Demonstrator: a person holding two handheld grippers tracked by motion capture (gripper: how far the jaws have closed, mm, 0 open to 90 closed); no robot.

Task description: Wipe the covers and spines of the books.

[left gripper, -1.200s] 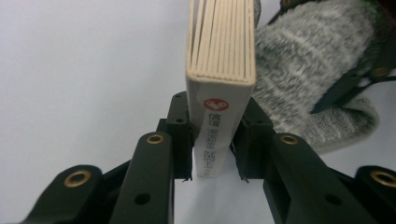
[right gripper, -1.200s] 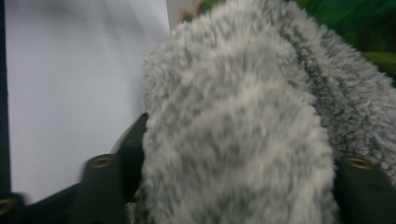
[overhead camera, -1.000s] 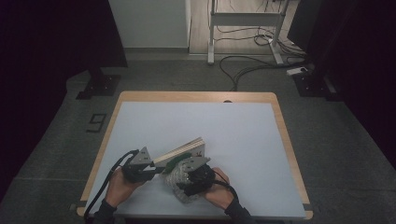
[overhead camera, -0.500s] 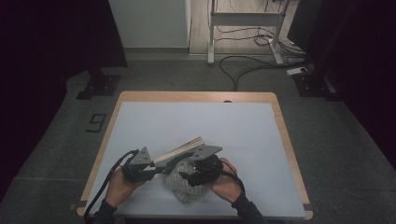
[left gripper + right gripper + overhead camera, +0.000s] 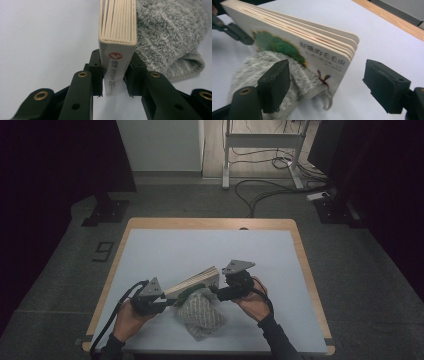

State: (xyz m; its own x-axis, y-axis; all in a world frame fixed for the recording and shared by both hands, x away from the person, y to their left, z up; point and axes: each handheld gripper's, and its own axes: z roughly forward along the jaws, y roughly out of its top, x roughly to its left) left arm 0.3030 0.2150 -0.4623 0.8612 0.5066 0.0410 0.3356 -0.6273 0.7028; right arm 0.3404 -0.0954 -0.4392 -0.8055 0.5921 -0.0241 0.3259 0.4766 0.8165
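Observation:
A thick board book with cream page edges is held tilted above the table, and my left gripper is shut on its white spine end. A grey knitted cloth lies bunched on the table under and beside the book; the cloth touches the cover. My right gripper hovers at the book's free corner. Its jaws have just been opening and stand wide apart. The cloth and the book's corner sit between the pads without being pressed.
The white table top has a wooden rim; its far half and right side are bare. Cables and stand legs lie on the floor beyond the table's far edge.
My right gripper has lifted off the grey cloth and moved right and farther from the person, with its jaws wider apart. The left gripper and the book have stayed put.

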